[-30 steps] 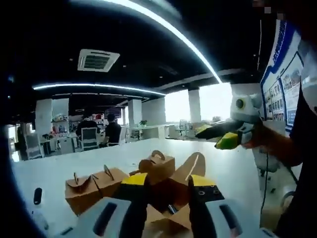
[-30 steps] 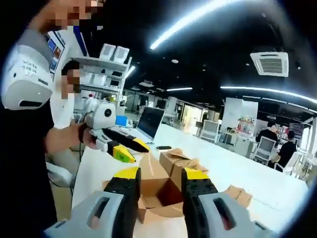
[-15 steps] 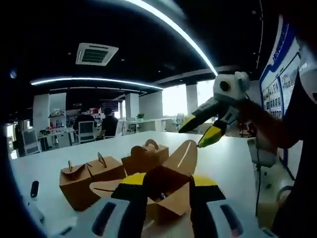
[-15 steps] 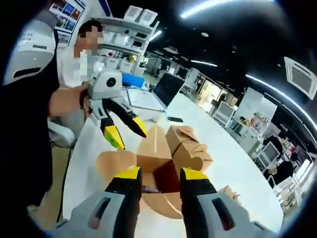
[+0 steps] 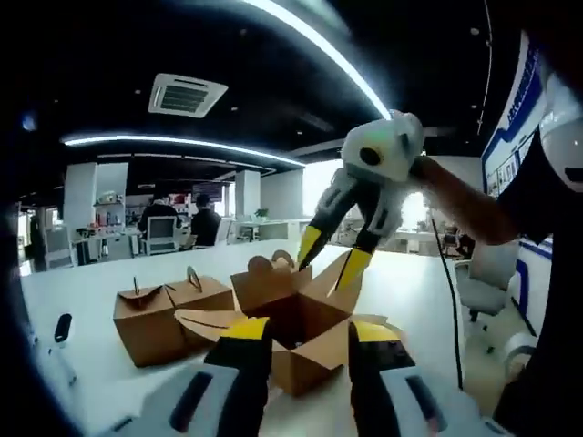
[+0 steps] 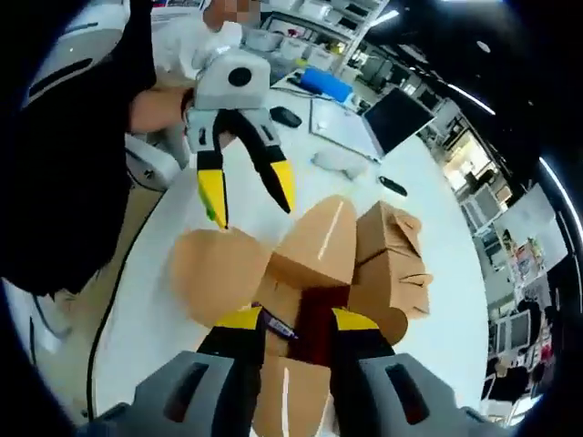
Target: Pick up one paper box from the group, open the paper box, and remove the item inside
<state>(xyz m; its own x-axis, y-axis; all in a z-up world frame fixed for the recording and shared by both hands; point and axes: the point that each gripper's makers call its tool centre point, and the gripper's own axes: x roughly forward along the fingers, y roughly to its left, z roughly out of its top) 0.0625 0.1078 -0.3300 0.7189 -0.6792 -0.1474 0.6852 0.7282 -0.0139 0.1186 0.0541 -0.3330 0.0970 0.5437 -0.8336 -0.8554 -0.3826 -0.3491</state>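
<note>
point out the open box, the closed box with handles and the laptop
open box [image 5: 314, 350], left gripper view, front wall
closed box with handles [image 5: 146, 328], left gripper view, front face
laptop [image 6: 401, 109], right gripper view, dark screen

My right gripper [image 6: 296, 320] hangs with jaws apart over the open box [image 6: 305, 273], its flaps spread on the white table [image 6: 150, 309]. My left gripper [image 6: 246, 196], jaws parted, points down beside a flap.

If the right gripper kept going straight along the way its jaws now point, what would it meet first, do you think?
Most likely the inside of the open paper box: the right gripper points down into its dark opening, between the spread flaps. A small item lies near the left jaw and may be touched first; depth is unclear.
</note>
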